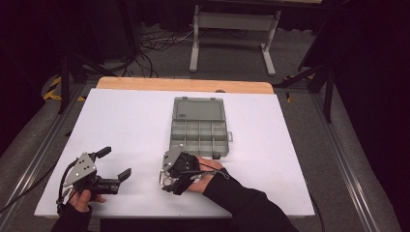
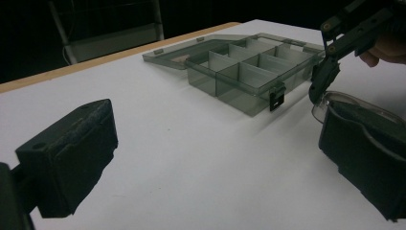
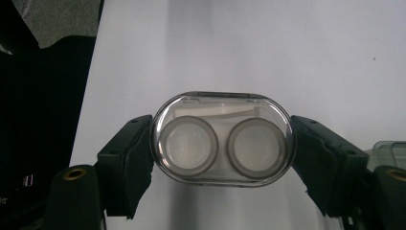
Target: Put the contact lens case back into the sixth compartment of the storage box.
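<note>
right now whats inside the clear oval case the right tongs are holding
Two round cups sit side by side inside the clear oval case, with a pale strip behind them. Whether the cups hold anything cannot be seen.

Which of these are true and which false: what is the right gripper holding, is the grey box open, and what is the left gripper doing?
1. The right gripper is clamped on a clear oval case with two round wells. True.
2. The grey compartment box on the white table has its lid shut. False: the lid lies open, flat behind the compartments.
3. The left gripper holds a small part. False: its jaws stand apart with nothing between them.
4. The compartments of the box look empty. True, as far as the high view and the left gripper view show.
5. The clear oval case sits inside the box. False: it is held in front of the box, outside it.
</note>
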The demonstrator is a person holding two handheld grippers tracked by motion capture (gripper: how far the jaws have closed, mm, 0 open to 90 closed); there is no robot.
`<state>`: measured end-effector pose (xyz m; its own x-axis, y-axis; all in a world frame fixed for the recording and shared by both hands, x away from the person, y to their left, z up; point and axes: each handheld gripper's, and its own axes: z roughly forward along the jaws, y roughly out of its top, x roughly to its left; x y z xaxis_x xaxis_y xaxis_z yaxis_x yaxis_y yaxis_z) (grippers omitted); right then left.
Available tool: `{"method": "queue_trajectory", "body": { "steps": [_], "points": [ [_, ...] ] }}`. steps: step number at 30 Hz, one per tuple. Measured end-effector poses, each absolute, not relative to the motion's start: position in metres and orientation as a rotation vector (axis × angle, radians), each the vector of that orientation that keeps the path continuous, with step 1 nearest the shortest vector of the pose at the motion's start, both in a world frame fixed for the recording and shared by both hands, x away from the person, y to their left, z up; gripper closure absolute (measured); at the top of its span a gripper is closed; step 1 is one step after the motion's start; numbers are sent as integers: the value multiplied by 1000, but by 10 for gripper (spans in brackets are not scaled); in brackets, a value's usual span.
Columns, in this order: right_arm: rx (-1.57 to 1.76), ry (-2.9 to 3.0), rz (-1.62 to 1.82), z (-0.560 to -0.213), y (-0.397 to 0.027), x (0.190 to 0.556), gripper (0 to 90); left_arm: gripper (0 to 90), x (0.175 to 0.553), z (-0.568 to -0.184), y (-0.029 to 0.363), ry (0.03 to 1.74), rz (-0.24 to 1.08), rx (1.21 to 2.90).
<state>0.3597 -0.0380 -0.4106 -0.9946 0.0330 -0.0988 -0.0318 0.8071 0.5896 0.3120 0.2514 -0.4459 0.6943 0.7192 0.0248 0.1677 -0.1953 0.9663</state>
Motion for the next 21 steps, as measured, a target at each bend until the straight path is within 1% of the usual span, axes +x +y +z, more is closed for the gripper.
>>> {"method": "queue_trajectory", "body": {
  "steps": [15, 21],
  "points": [
    [0, 2799, 1077, -393, -55, 364, 268, 4, 312, -446, 251, 714, 586, 1733],
    [6, 2778, 1074, -388, -59, 365, 267, 4, 312, -446, 251, 714, 586, 1733]
  ]
}}
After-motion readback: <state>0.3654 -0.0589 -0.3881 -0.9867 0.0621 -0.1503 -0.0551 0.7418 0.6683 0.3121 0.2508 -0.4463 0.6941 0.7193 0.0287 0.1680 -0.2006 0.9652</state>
